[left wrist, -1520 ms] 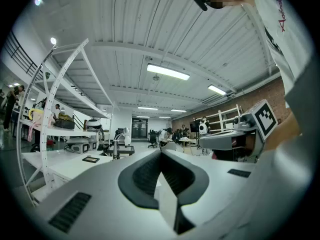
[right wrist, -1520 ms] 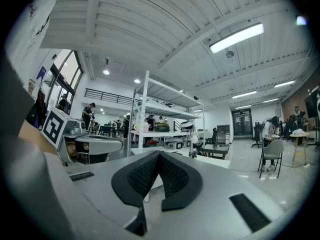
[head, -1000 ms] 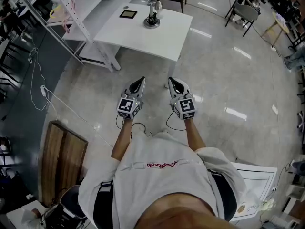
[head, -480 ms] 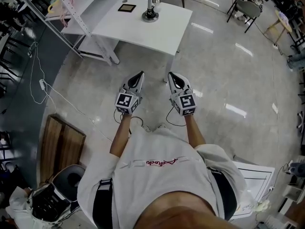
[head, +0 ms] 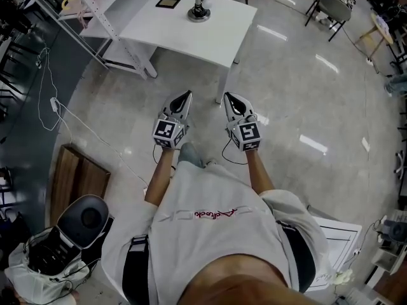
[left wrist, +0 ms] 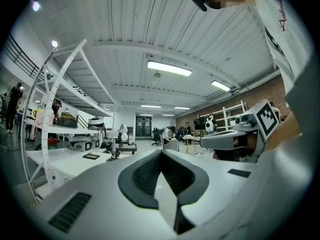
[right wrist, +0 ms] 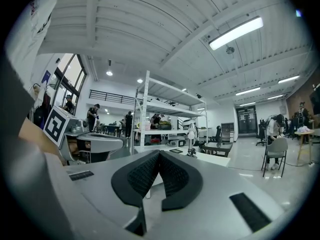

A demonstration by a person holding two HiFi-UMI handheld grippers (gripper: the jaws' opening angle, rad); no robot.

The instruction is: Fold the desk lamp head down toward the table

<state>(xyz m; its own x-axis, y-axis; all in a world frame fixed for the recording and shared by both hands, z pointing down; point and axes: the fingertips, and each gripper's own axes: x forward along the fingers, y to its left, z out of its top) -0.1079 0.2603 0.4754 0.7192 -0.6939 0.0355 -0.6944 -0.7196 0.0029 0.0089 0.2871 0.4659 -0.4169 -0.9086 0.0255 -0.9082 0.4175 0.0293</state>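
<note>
Both pairs of jaws are staying pressed together on nothing, the left gripper [head: 187,96] and right gripper [head: 227,98] riding side by side. Well ahead of them, the desk lamp [head: 199,7] is drifting up the head view on its white table [head: 191,37], so reaching it is still pending.

Open floor [head: 292,88] from me to the table [head: 191,37]; my way's free. Rack [head: 108,24] blocks its left side.

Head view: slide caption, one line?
Shut, empty left gripper and right gripper held short of the white table bearing the desk lamp.
</note>
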